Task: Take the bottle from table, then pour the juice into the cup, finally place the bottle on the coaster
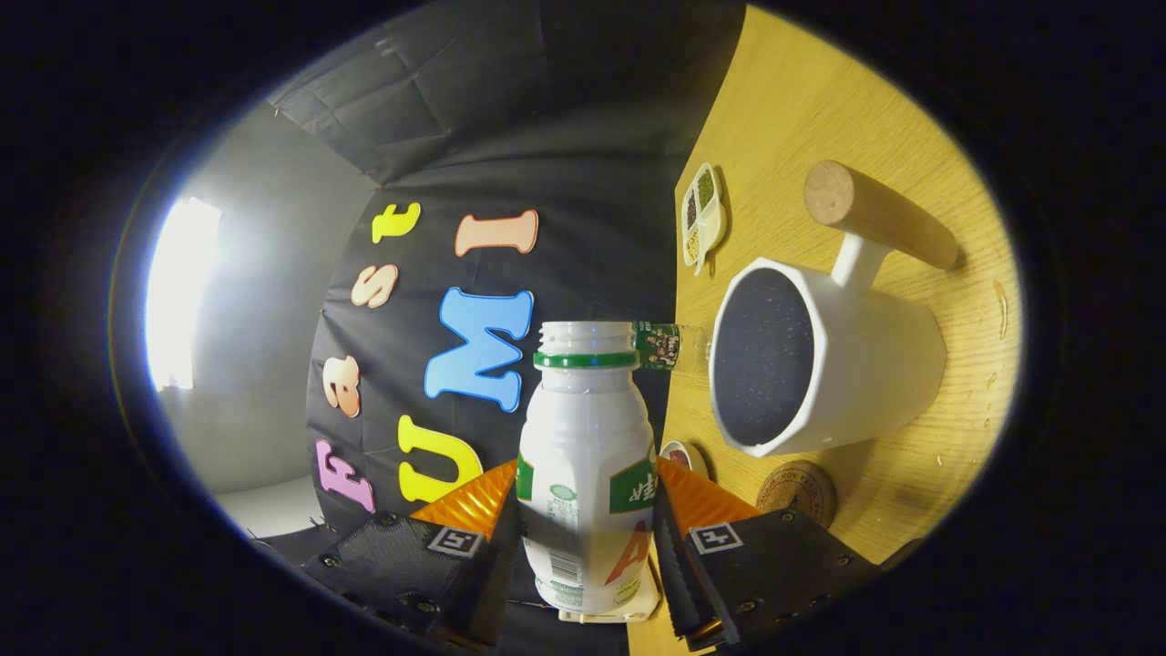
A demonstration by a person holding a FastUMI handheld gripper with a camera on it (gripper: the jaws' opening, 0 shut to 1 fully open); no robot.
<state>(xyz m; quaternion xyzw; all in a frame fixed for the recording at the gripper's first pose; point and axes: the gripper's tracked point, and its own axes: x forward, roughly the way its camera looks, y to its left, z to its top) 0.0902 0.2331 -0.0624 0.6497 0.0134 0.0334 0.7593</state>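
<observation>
Fingers (588,538) clamped on white bottle (586,465), one pad on each flank, cap off, green neck ring toward 12 o'clock. View rolled: counter (820,109) stands on edge at 3 o'clock, so bottle is probably tipped over for the pour. Round coaster (796,492) just beyond right finger at 4 o'clock. Farther out at 2 o'clock, white cup (824,364) with wooden handle (879,214), dark inside, rim level with bottle mouth but apart. Small sectioned dish (703,217) beyond at 1 o'clock. Risk: mouth sits short of the rim, so juice could fall onto counter; smooth bottle may slip.
</observation>
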